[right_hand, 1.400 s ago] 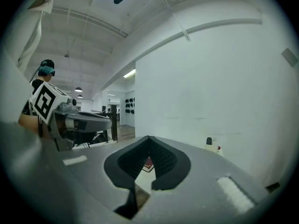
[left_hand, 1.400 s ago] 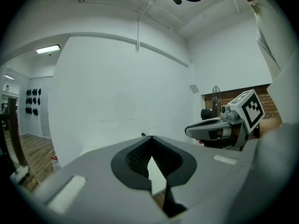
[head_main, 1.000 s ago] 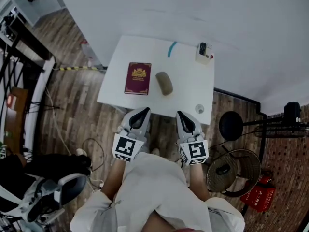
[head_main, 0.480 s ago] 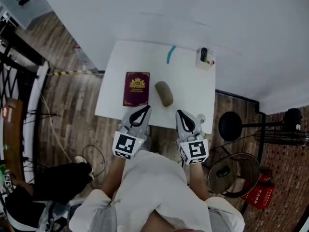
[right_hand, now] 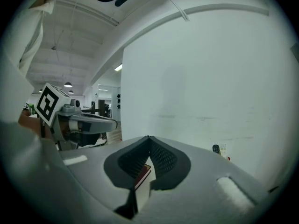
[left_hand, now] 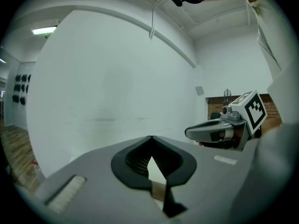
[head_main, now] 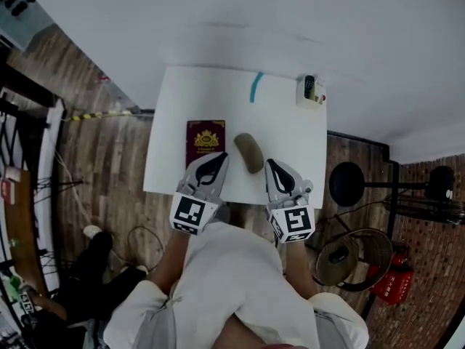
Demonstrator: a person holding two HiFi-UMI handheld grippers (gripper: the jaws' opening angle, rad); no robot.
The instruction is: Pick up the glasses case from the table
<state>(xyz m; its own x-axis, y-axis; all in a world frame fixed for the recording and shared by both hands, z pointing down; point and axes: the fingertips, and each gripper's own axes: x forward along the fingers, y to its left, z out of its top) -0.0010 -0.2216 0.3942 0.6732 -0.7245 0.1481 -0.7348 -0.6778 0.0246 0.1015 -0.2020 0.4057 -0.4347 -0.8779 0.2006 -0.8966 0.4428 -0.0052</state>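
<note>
The case (head_main: 249, 152) lies untouched on the worktop (head_main: 290, 133). The left claw (head_main: 216, 158) and right claw (head_main: 271, 167) hover at the near edge, closed and empty. Grasp and lift remain.

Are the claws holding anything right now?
No, nothing. The left gripper and right gripper are both shut and empty; the glasses case lies on the table.
</note>
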